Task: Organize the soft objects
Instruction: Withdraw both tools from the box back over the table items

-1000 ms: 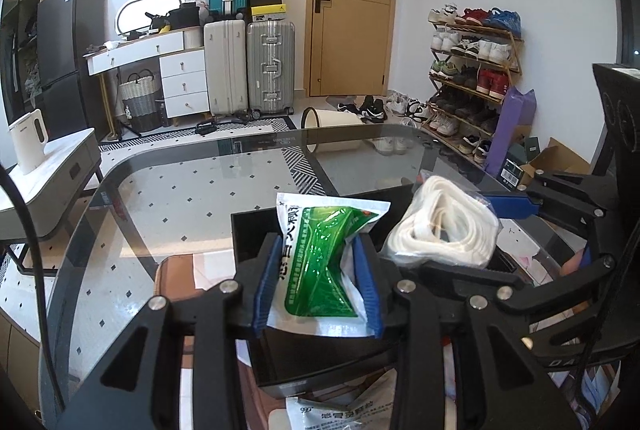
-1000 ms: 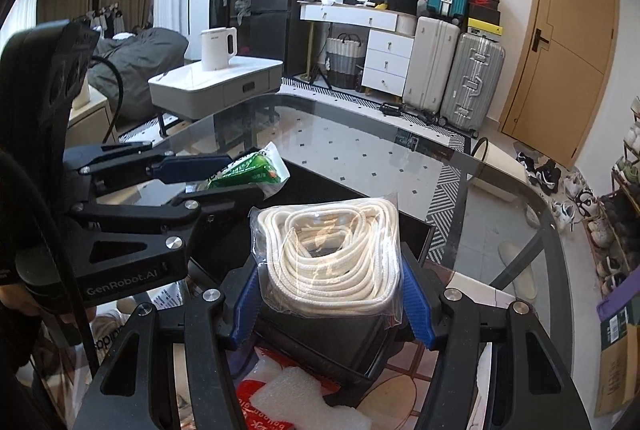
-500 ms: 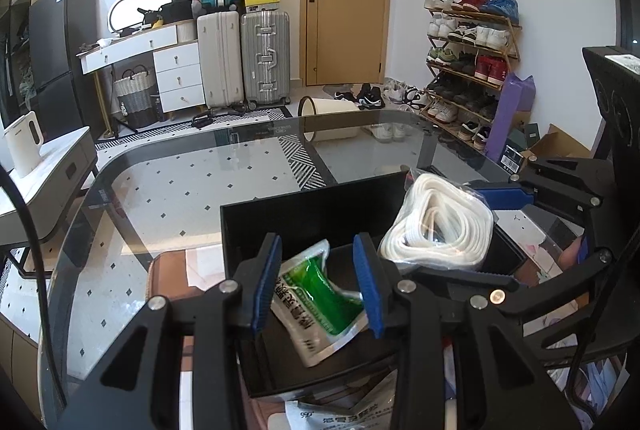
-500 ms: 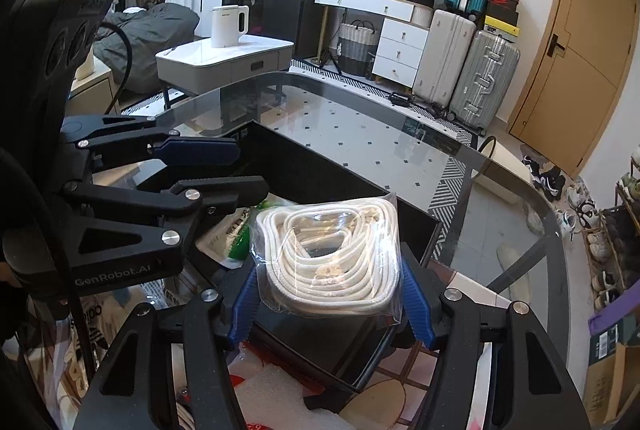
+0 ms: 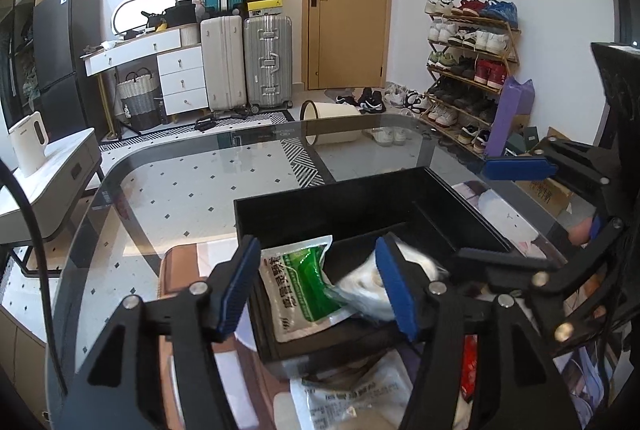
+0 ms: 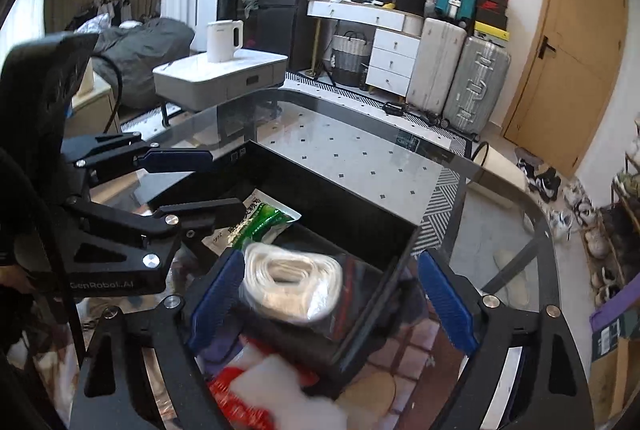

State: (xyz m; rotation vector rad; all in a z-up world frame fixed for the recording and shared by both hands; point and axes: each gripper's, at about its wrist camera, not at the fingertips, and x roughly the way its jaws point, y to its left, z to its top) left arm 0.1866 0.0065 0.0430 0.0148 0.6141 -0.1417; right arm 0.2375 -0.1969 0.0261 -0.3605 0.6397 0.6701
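A green-and-white sachet (image 5: 304, 282) lies inside the black box (image 5: 340, 190) on the glass table. My left gripper (image 5: 318, 286) hovers over it, its jaws opening, the blue pads clear of the sachet on both sides. Beside the sachet, the bagged coil of white rope (image 6: 292, 282) is blurred as it drops into the box (image 6: 344, 198). My right gripper (image 6: 332, 296) straddles the rope bag with jaws opening wide, pads not touching it. The sachet (image 6: 260, 224) shows past the rope, with the left gripper's fingers (image 6: 200, 210) above it.
More packets lie near the box's front: a white printed one (image 5: 352, 398) and a red-and-white one (image 6: 256, 382). The glass table (image 5: 180, 190) stretches beyond the box. A white side table with a kettle (image 6: 224, 40) stands off to the left.
Both grippers let go: the sachet fell from the left jaws into the box first, then the rope bag left the right jaws. Both pairs of jaws now stand wider.
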